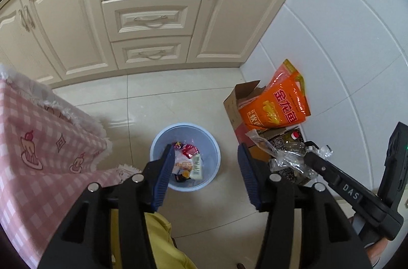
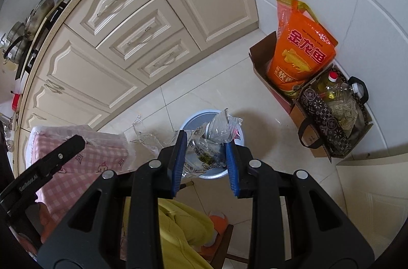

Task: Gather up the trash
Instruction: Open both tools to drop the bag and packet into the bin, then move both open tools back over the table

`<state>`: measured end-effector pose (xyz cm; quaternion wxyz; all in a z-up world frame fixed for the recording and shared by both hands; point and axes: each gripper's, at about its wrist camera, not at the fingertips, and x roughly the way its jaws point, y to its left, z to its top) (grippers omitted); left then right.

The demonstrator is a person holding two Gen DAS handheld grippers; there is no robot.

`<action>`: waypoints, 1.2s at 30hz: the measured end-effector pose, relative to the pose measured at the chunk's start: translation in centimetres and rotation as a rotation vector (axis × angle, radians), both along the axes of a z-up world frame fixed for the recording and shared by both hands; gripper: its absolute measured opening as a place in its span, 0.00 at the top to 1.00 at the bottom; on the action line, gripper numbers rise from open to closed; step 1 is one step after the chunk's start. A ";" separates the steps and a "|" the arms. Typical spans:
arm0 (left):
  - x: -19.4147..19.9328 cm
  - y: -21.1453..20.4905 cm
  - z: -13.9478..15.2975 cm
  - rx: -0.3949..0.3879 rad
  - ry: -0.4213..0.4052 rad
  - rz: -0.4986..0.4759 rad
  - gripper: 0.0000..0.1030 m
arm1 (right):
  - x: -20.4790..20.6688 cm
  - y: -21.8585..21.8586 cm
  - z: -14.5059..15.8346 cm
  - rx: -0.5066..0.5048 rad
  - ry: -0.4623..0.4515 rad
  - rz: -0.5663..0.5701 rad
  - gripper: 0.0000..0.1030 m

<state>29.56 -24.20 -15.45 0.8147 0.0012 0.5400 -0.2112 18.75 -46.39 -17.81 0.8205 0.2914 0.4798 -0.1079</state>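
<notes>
**Wrappers held over the bin**

A bundle of clear plastic wrappers [image 2: 213,141] is clamped between the blue pads of the right gripper [image 2: 206,159], above the light blue waste bin [image 1: 213,159] on the tiled floor. The left gripper [image 1: 204,171] is spread apart with nothing between its fingers, directly over the bin, where packets [image 1: 187,162] are seen inside.

The orange plastic rice bag [image 2: 303,50] standing in the open brown cardboard box [image 2: 260,57] carries three large red Chinese characters, 金龙鱼, over a yellow fish picture. The black arm of the right claw [image 1: 316,154] bears the white letters "DAS". The black arm of the left claw [image 2: 74,141] bears small white lettering, too blurred to read surely.
</notes>
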 end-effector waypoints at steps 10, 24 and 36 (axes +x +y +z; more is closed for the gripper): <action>0.2 2.9 -0.2 0.007 0.018 0.061 0.51 | 3.7 4.3 2.1 -0.069 -0.047 0.112 0.42; -0.9 3.1 0.3 -0.002 0.009 0.040 0.51 | 2.9 5.5 2.7 -0.109 -0.030 0.132 0.42; -3.1 4.4 2.3 -0.013 -0.033 0.041 0.51 | 1.1 7.2 4.4 -0.161 -0.050 0.143 0.42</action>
